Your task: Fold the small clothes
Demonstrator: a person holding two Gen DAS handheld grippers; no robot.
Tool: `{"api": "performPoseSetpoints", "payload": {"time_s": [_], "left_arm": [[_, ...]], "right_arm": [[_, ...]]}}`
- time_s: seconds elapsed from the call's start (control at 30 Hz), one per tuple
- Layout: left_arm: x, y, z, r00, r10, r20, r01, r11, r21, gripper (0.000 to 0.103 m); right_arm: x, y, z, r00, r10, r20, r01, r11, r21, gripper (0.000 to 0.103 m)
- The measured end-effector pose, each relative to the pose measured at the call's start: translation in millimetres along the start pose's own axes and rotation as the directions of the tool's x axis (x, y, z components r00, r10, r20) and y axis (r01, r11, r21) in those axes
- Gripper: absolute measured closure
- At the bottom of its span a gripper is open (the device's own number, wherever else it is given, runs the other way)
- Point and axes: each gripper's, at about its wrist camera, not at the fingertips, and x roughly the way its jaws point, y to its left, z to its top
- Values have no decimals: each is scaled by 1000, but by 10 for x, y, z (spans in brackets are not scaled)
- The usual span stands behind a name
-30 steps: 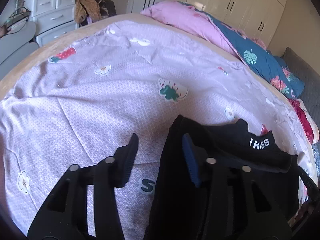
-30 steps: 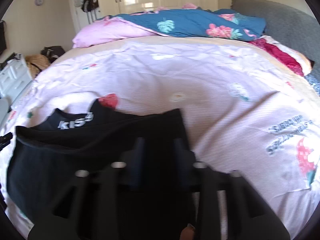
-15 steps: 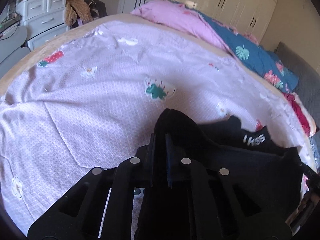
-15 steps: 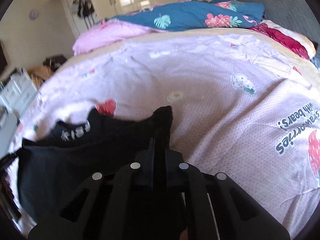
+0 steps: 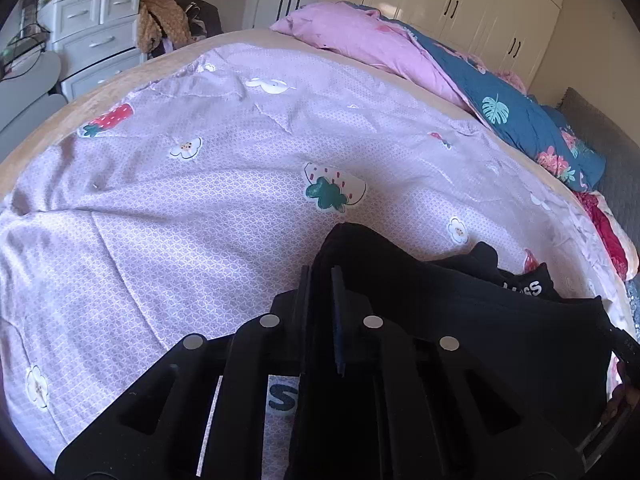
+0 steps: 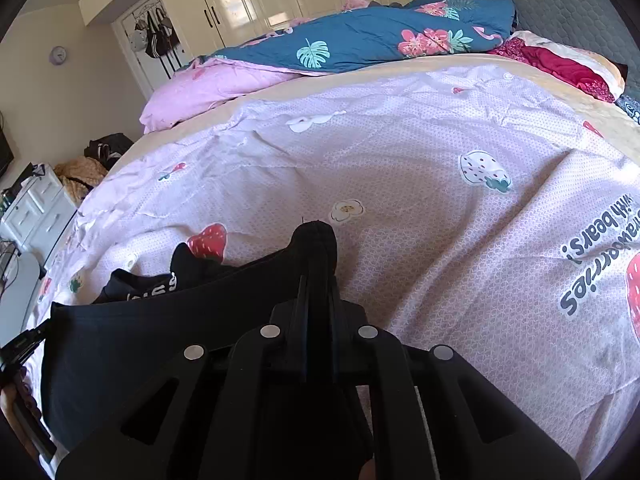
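Pinching opposite corners of the small black fabric garment [image 5: 460, 320], low in both frames on the lilac strawberry-print bedsheet [image 5: 200, 200], the left gripper [image 5: 320, 284] and right gripper [image 6: 318, 280] are clamped tight; carrying both corners evenly should keep the fold square.

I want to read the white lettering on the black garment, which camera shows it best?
Neither is clean, but the left wrist view shows the white lettering more upright on the black garment. The right wrist view has it tilted, creased and partly hidden in a fold.
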Motion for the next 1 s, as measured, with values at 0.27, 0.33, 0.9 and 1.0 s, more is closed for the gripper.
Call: {"api": "performPoseSetpoints", "payload": {"time_s": [0.27, 0.33, 0.9, 1.0], "left_arm": [[-199, 40, 43, 999, 29, 27, -29, 1000, -1, 93], [-275, 19, 41, 999, 26, 36, -26, 1000, 3, 84], [-725, -446, -324, 999, -33, 30, 29, 989, 143, 21], [-757, -533, -418, 999, -49, 15, 45, 984, 170, 16]], "right_arm": [[-161, 25, 1, 999, -19, 31, 20, 1000, -9, 67], [-220, 53, -9, 999, -19, 41, 20, 1000, -23, 63], [-676, 376, -291, 998, 58, 22, -53, 985, -163, 56], [-717, 445, -357, 998, 64, 14, -60, 980, -187, 56]]}}
